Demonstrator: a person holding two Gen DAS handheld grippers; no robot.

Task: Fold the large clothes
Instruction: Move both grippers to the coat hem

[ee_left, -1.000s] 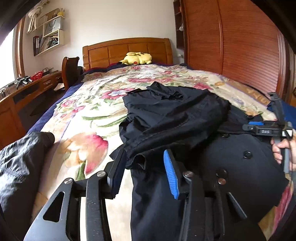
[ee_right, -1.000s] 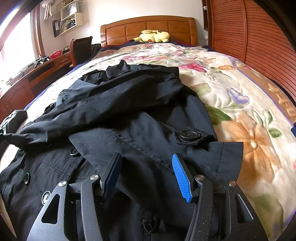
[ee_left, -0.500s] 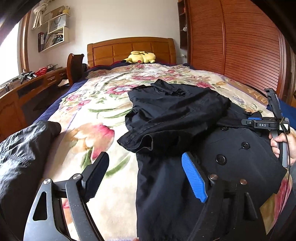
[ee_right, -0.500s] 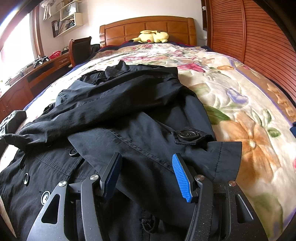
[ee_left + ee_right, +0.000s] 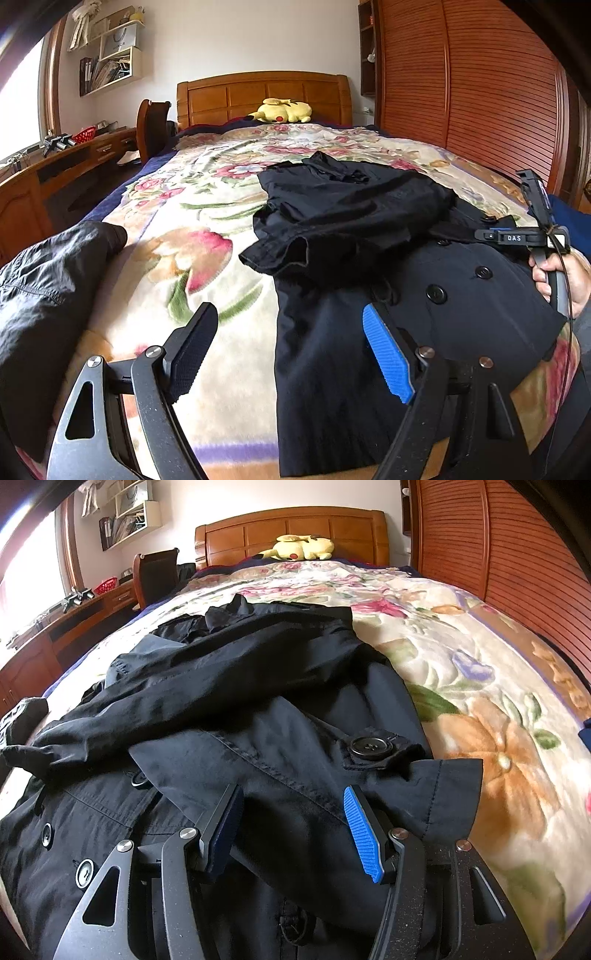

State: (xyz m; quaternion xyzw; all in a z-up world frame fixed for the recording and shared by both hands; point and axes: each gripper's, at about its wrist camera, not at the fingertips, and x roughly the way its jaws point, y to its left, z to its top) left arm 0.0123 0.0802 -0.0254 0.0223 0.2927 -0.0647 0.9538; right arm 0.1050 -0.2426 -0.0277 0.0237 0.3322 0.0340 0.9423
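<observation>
Coat (image 5: 369, 229): sleeves folded in, may slide open.
Left tongs (image 5: 288, 354): apart, just opened, holding nothing.
Right tongs (image 5: 291, 830): apart, empty.

The coat (image 5: 229, 686) is matt dark cloth with glossy plastic buttons (image 5: 370, 746). The blanket (image 5: 207, 206) looks soft and fleecy. The headboard (image 5: 262, 96) is polished wood.

A black buttoned coat (image 5: 424, 295) lies flat on the bed, both sleeves folded across its front.
</observation>
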